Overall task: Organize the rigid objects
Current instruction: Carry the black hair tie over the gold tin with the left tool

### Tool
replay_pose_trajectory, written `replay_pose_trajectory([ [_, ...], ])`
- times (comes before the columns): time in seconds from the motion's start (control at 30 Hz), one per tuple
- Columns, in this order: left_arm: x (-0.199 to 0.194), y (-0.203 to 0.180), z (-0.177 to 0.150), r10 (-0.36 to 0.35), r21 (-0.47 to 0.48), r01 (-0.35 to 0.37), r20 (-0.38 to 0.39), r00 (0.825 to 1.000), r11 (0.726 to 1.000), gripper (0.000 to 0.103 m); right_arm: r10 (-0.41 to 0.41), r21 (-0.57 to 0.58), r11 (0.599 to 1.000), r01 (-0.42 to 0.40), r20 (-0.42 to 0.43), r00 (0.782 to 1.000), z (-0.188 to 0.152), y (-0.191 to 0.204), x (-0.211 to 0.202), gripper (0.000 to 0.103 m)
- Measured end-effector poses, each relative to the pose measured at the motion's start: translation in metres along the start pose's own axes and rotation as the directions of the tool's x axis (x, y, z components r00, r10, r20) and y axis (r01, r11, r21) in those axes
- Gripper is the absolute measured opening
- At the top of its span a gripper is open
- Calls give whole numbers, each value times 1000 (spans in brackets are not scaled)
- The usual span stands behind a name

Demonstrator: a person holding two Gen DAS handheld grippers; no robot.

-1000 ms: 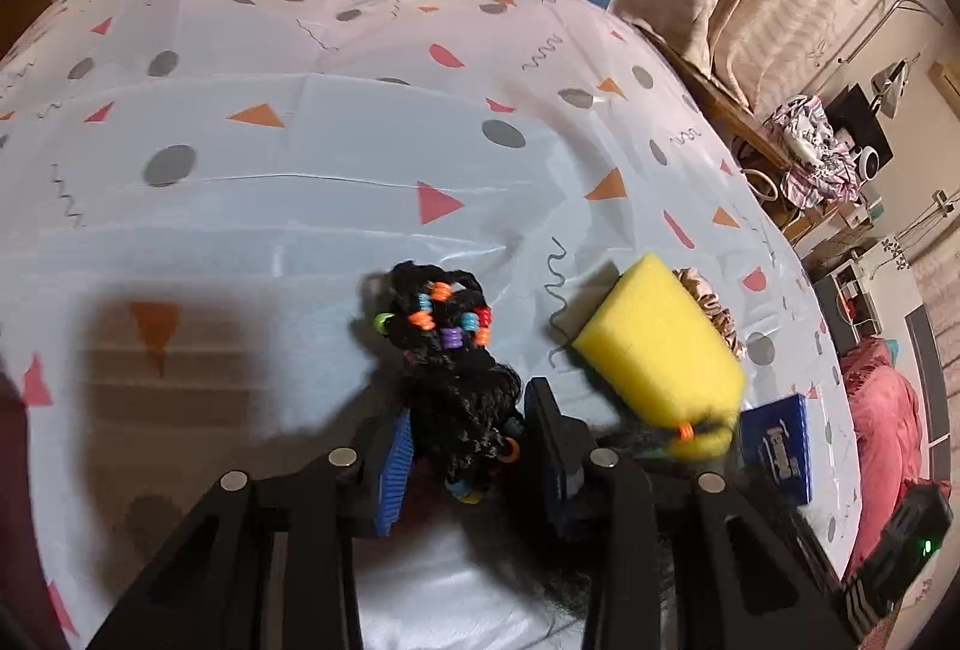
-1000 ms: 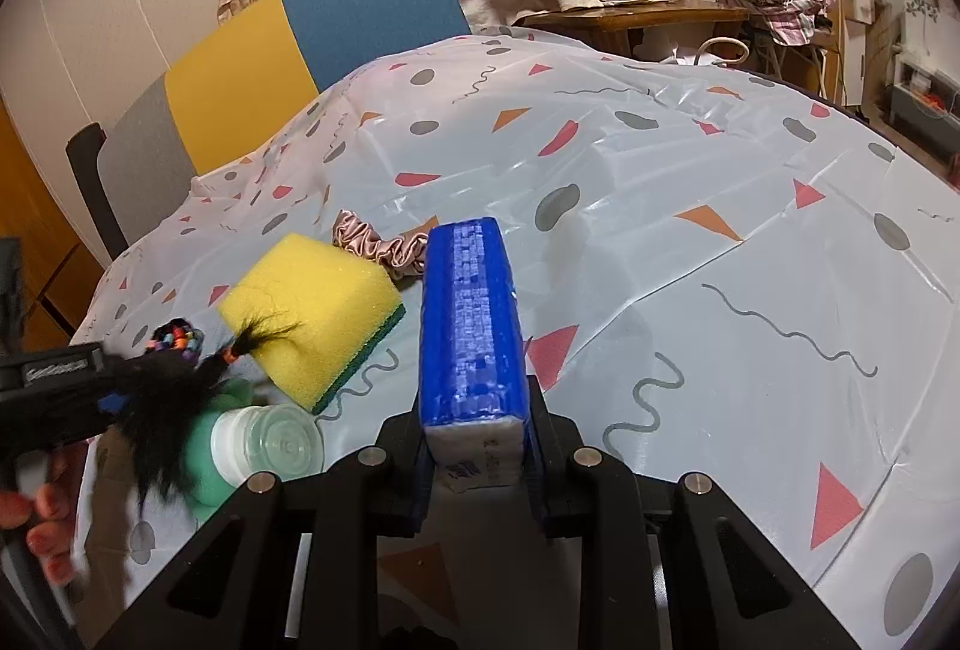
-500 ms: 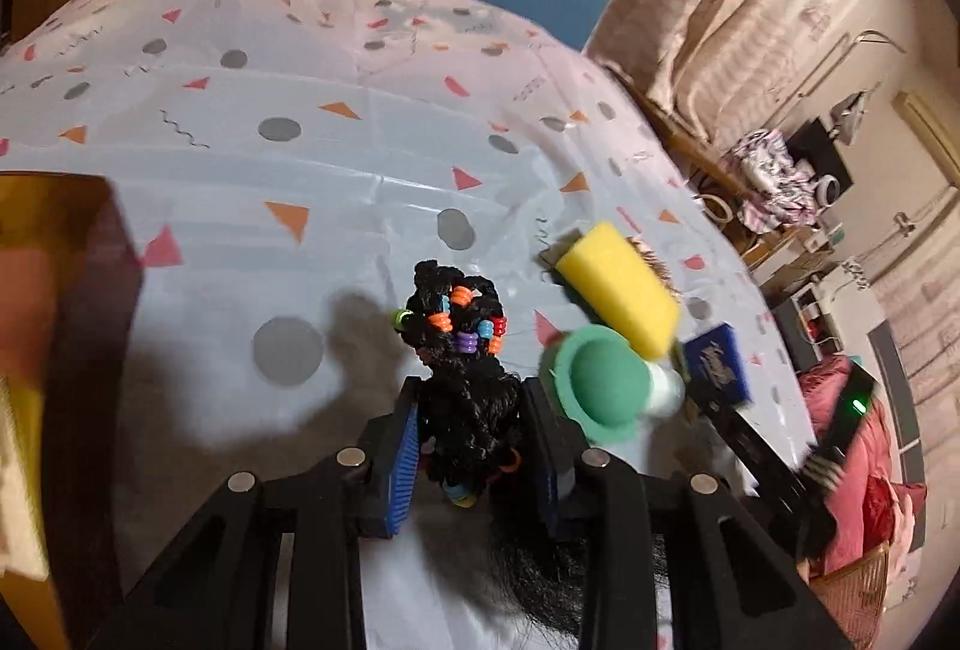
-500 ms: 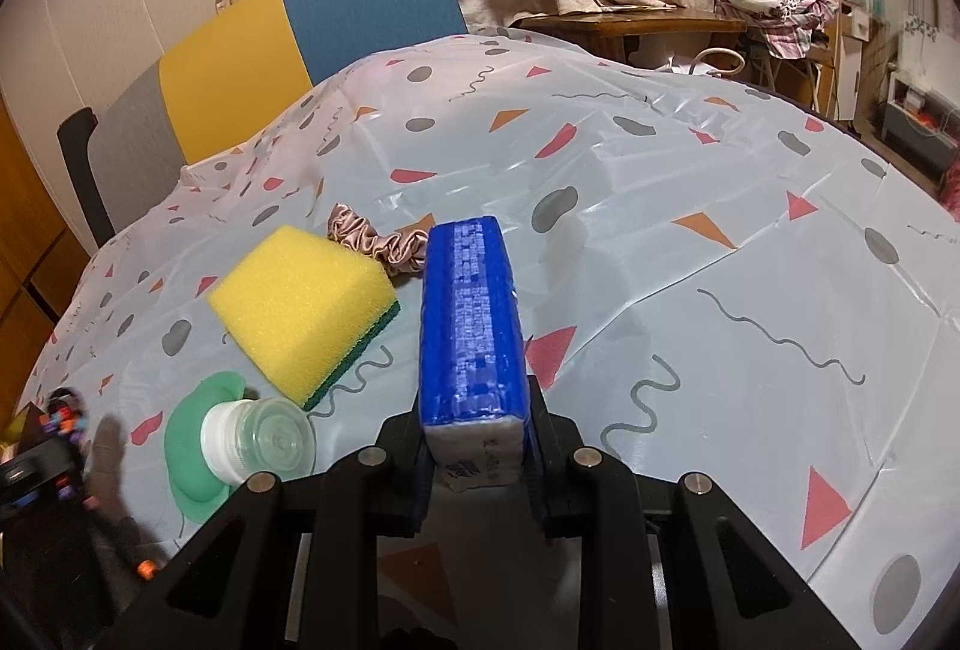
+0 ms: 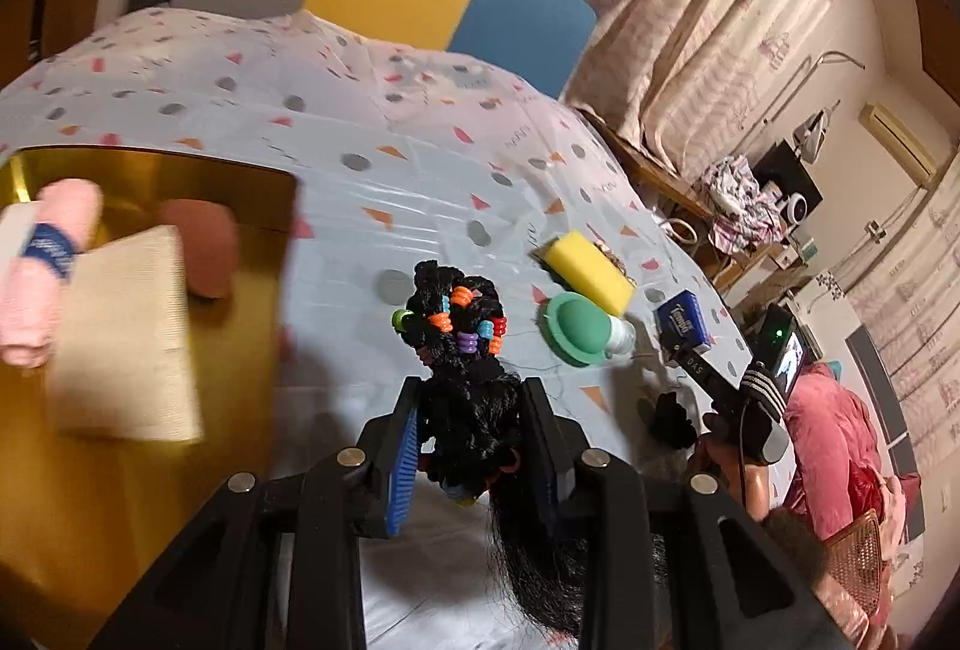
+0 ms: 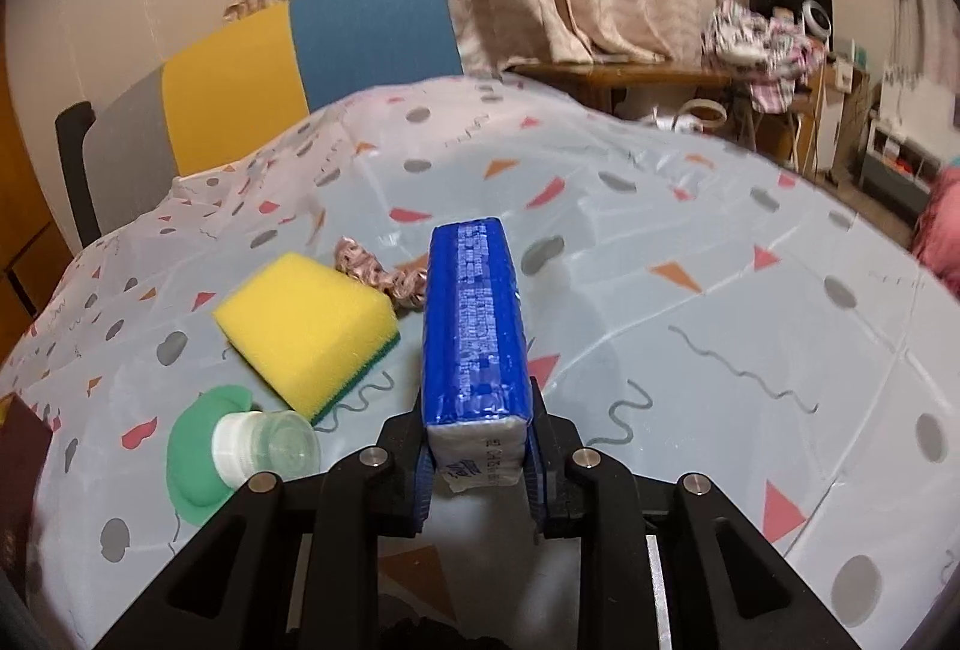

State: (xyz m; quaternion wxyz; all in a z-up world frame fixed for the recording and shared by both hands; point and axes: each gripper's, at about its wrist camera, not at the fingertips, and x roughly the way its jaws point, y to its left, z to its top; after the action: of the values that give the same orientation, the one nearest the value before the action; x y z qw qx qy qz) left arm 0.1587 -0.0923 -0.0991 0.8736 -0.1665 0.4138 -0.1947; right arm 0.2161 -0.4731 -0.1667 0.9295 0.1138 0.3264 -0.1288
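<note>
My left gripper (image 5: 471,434) is shut on a black braided hairpiece with coloured beads (image 5: 459,338) and holds it above the table, right of a gold box (image 5: 180,182). My right gripper (image 6: 477,446) is shut on a blue tissue pack (image 6: 474,326), held upright above the patterned tablecloth (image 6: 690,230); the pack also shows in the left wrist view (image 5: 684,317). A yellow sponge (image 6: 306,326) and a small clear bottle with a white cap on a green lid (image 6: 258,449) lie left of the pack. A pink scrunchie (image 6: 384,278) lies behind the sponge.
The gold box holds a pink roll with a blue band (image 5: 42,266), a beige cloth (image 5: 126,332) and a reddish pad (image 5: 204,248). A grey, yellow and blue chair (image 6: 288,68) stands behind the table. Curtains and cluttered furniture (image 6: 762,44) are at the back right.
My left gripper has carried the hairpiece up and to the left, away from the sponge; the gold box has come into view. My right gripper has stayed nearly still with the tissue pack.
</note>
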Motion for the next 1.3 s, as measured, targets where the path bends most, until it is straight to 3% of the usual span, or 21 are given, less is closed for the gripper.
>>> replay_pose_trajectory([
  [0.37, -72, 91, -8, 111, -158, -96, 91, 990, 983, 31, -48, -61, 997, 50, 38, 998, 2, 13, -14, 25],
  [0.53, -88, 139, -9, 178, -251, -150, 93, 980, 956, 31, -72, -115, 990, 78, 51, 996, 4, 22, -27, 24],
  [0.67, -90, 173, -6, 247, -280, -221, 62, 967, 934, 31, -43, -115, 992, 51, 71, 997, 7, 28, -51, 24],
  [0.93, -88, 223, -8, 359, -308, -350, -30, 933, 885, 32, 105, -60, 993, -99, 115, 988, 14, 59, -108, 24],
  [1.0, -92, 227, -8, 374, -309, -366, -34, 927, 878, 37, 146, -73, 988, -139, 118, 982, 11, 74, -119, 24],
  [1.07, -97, 225, -6, 399, -301, -386, -20, 917, 872, 51, 194, -86, 979, -184, 116, 974, 6, 90, -132, 24],
  [1.17, -109, 215, -4, 420, -272, -398, 28, 907, 876, 62, 268, -101, 961, -259, 96, 959, -2, 115, -145, 24],
  [1.3, -125, 202, -8, 401, -256, -367, 93, 912, 894, 62, 367, -137, 923, -359, 39, 929, -15, 153, -155, 24],
])
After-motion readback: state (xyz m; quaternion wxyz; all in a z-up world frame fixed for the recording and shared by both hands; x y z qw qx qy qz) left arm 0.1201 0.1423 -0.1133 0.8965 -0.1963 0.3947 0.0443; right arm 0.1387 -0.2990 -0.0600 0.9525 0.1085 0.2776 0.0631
